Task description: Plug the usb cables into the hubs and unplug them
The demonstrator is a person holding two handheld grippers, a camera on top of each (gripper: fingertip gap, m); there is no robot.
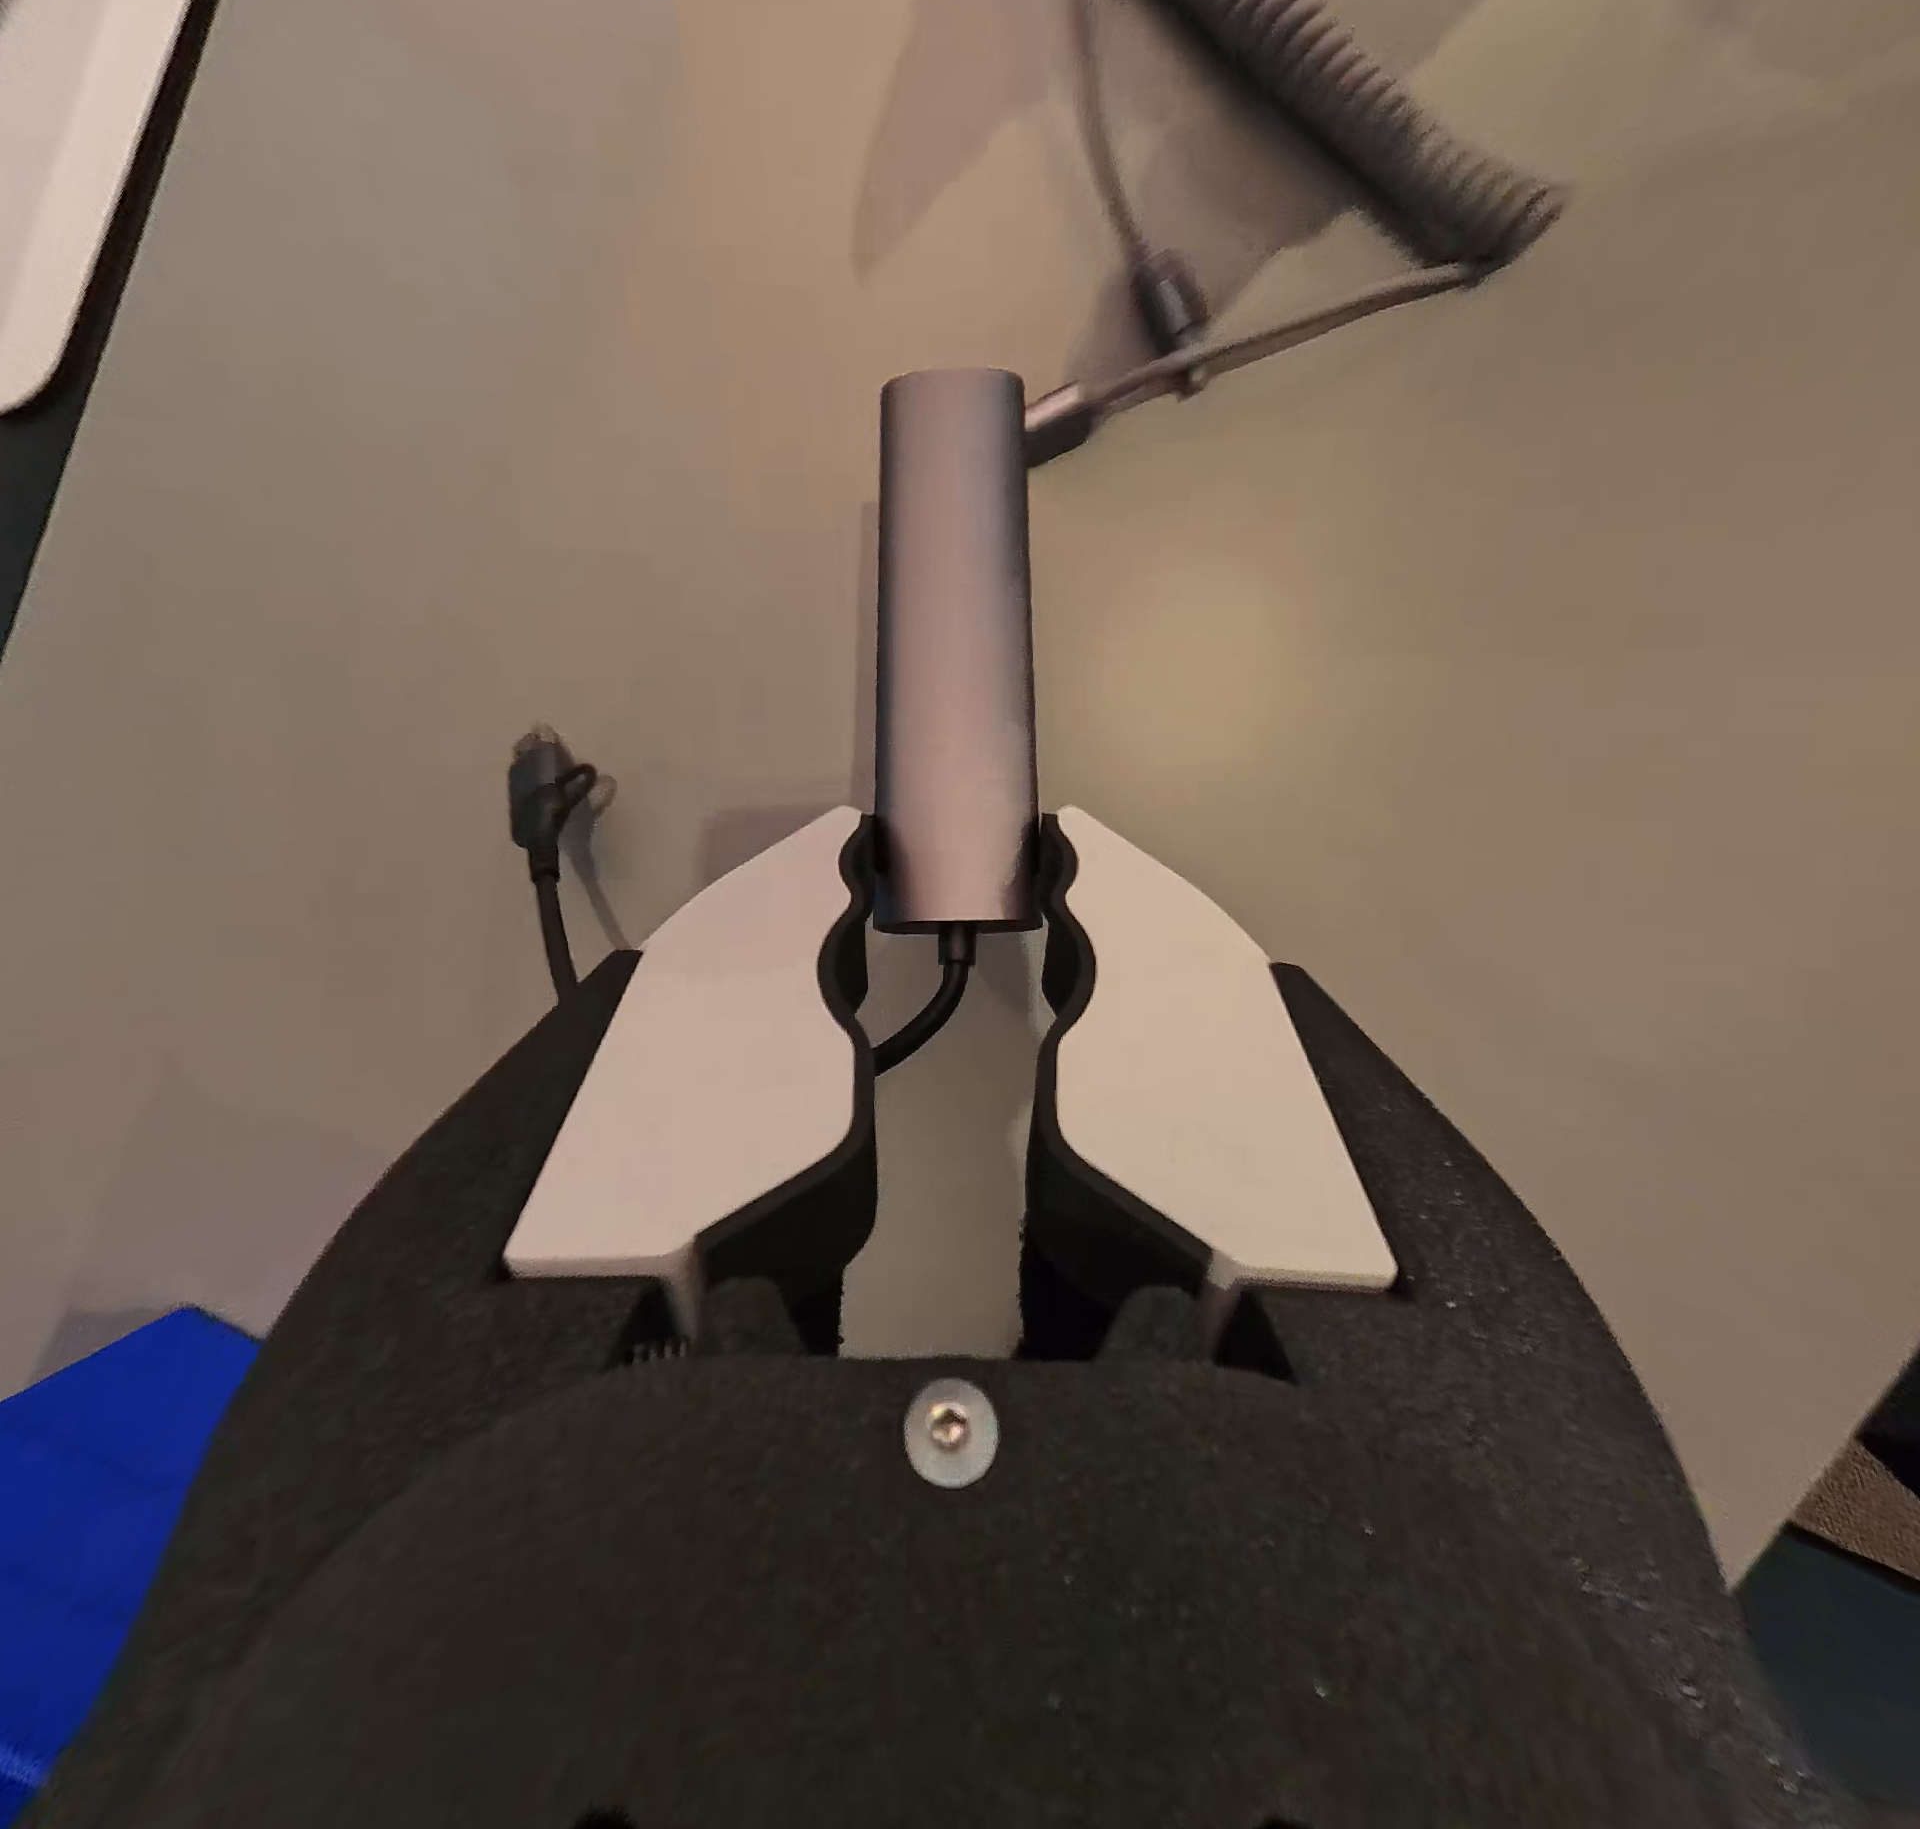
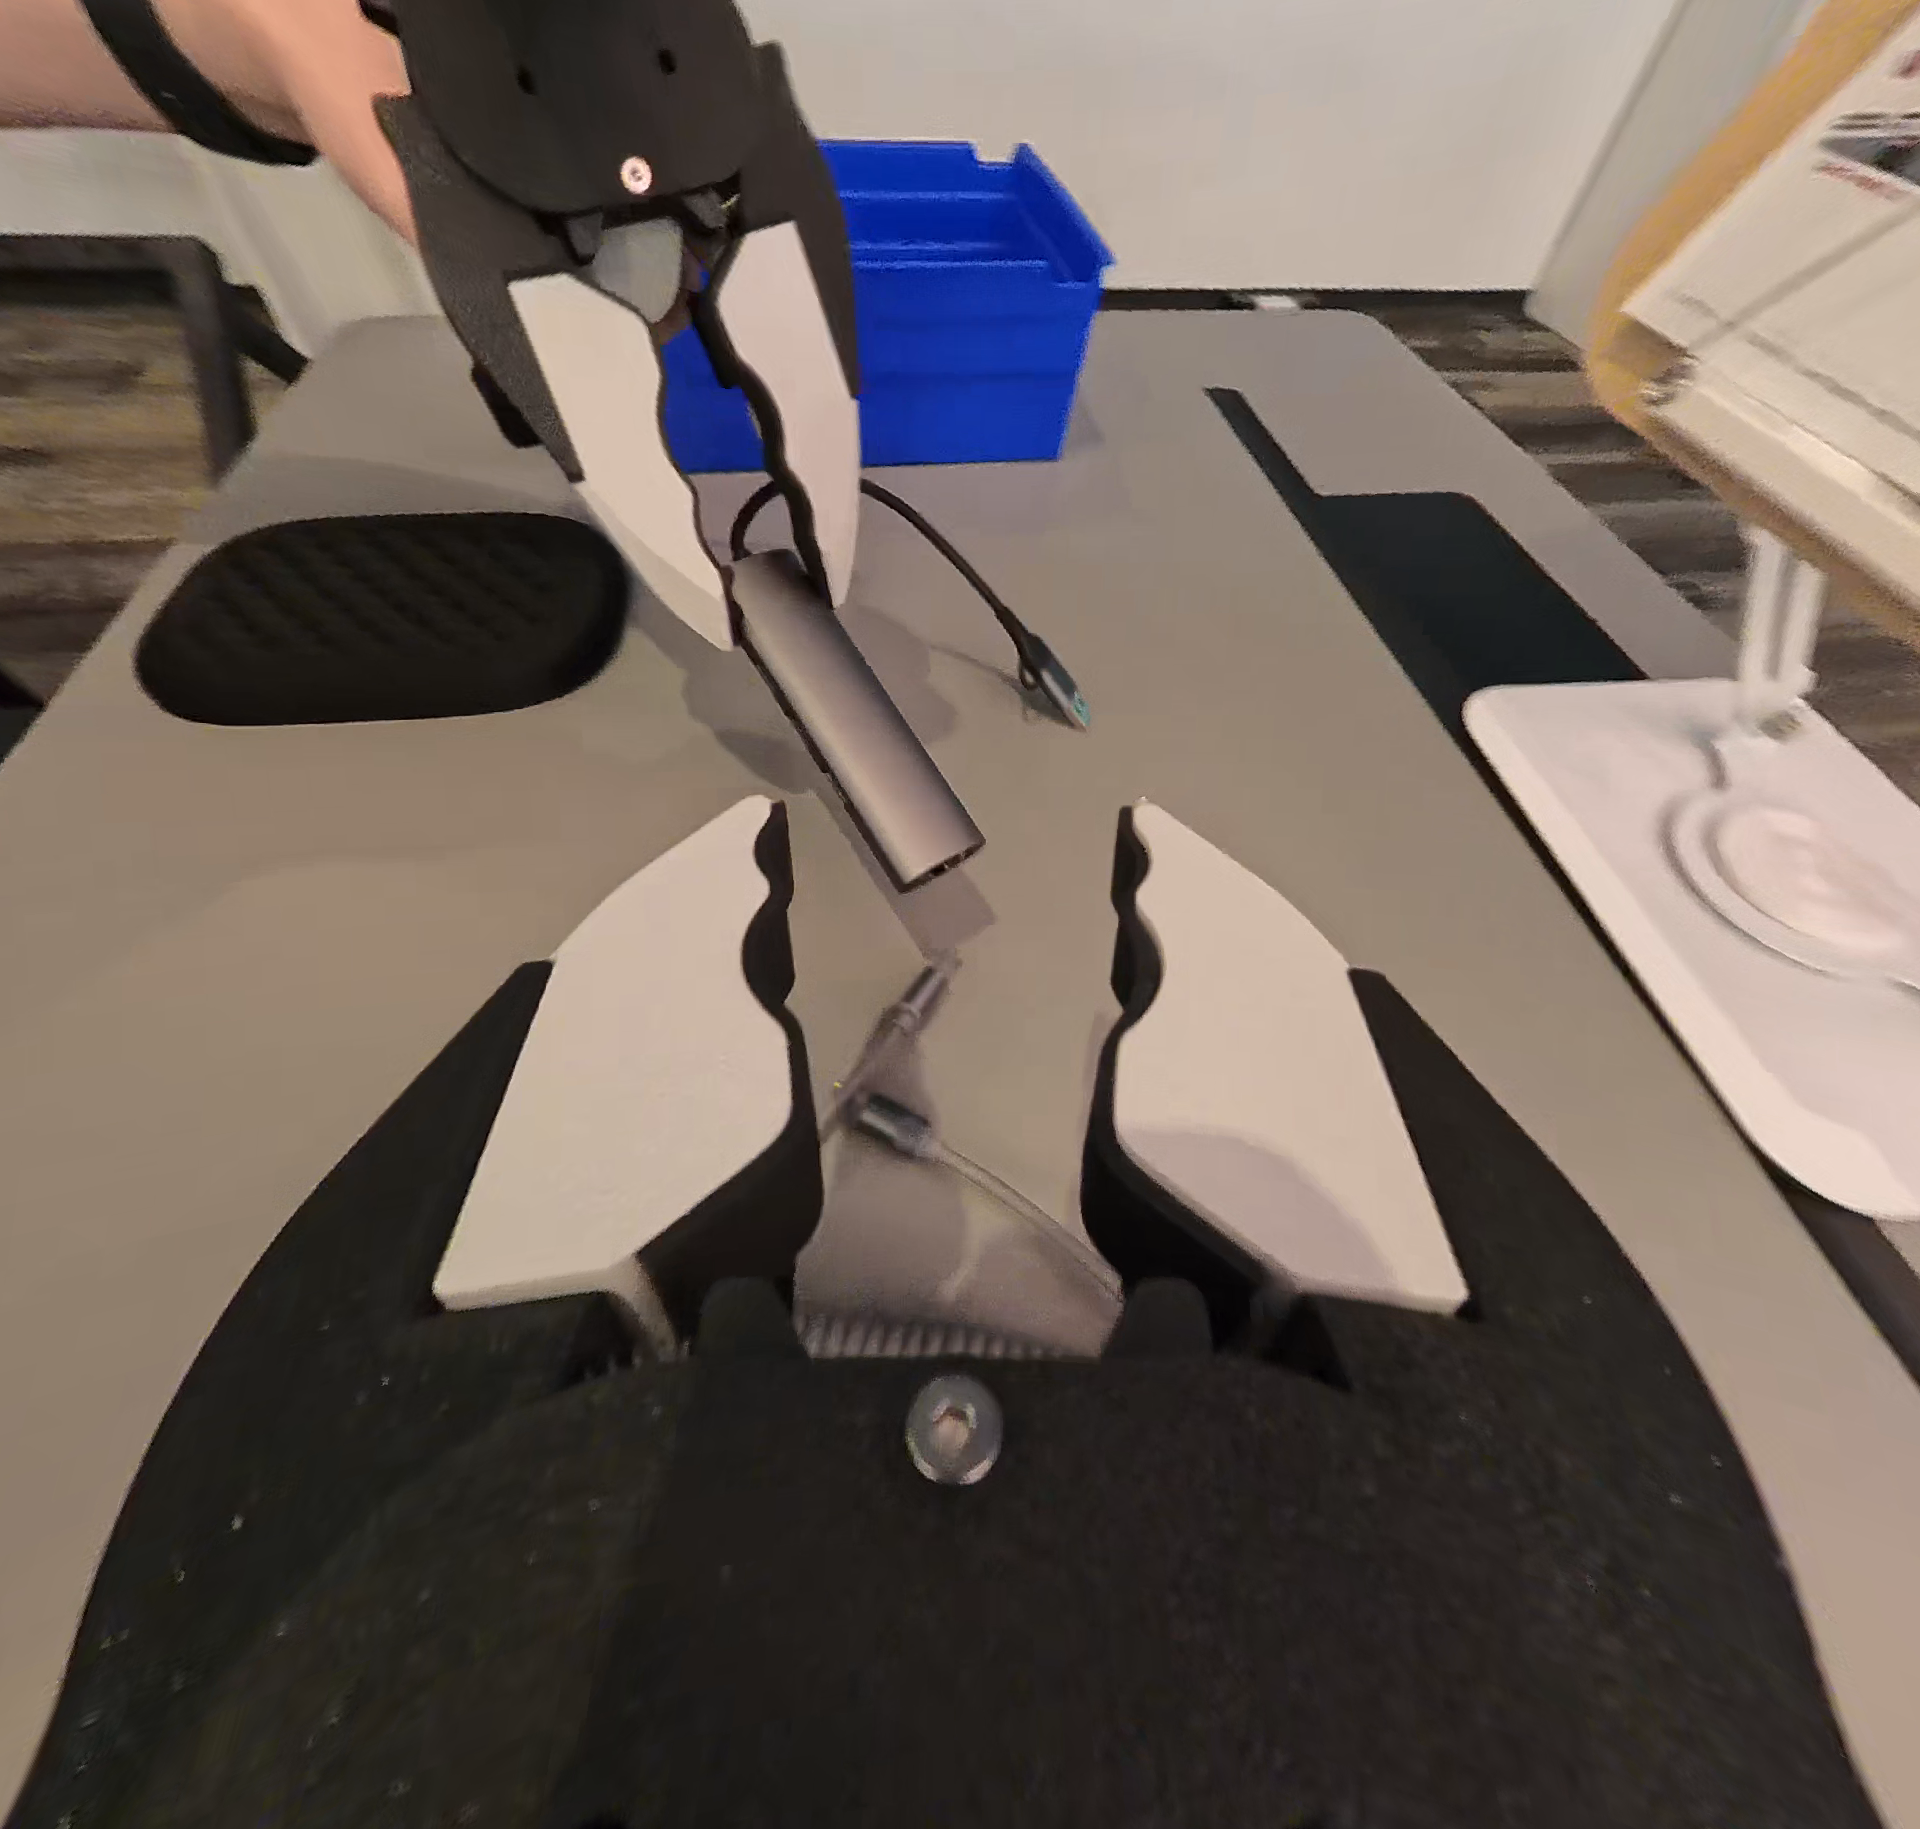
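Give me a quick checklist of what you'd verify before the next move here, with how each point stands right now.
1. Left tongs gripping the hub: ok, shut on its cable end.
2. Right tongs ready to pick up: ok, open and holding nothing.
3. Cable plug within reach: ok, it lies on the table between the right fingers.
4. Plug seated in the hub: not ok, there is a gap between the plug and the hub's free end.
5. Hub lined up with the plug: cannot tell; the free end points roughly toward it.
6. Hub's own lead out of the way: ok, it trails off behind the hub.
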